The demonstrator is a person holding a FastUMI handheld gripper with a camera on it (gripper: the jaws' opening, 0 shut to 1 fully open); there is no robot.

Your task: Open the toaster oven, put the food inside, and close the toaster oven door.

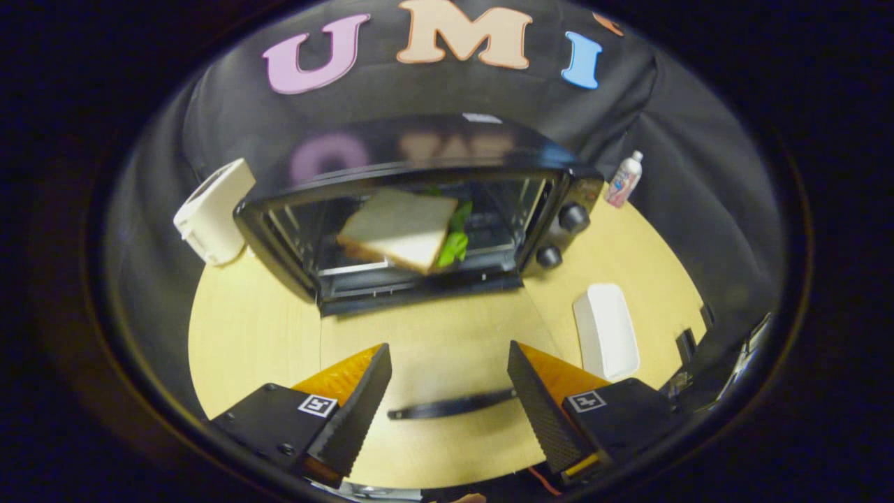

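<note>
A: Gripper view first: where does the claw (447, 391) stand?

B: Its two fingers (363, 409) are spread wide apart and hold nothing. Between them lies bare wooden surface (251, 335), and a dark, slim handle-like bar (454, 404) shows low in the gap; I cannot tell what it belongs to.

A: And the toaster oven?

B: The toaster oven (419, 209) sits beyond the fingers, at the far side of the surface, with its door down and the cavity open. Two round knobs (562, 237) sit on its right panel.

A: Where is the food?

B: A sandwich (398, 229), pale bread with green leaves poking out on its right side, rests inside the cavity on the rack, well apart from the claw.

A: Anything around it?

B: A white boxy appliance (213, 209) stands just left of the oven. A small bottle (624, 179) stands to its right, near the cloth wall. A white oblong dish (606, 330) lies on the surface just beyond the right finger.
</note>
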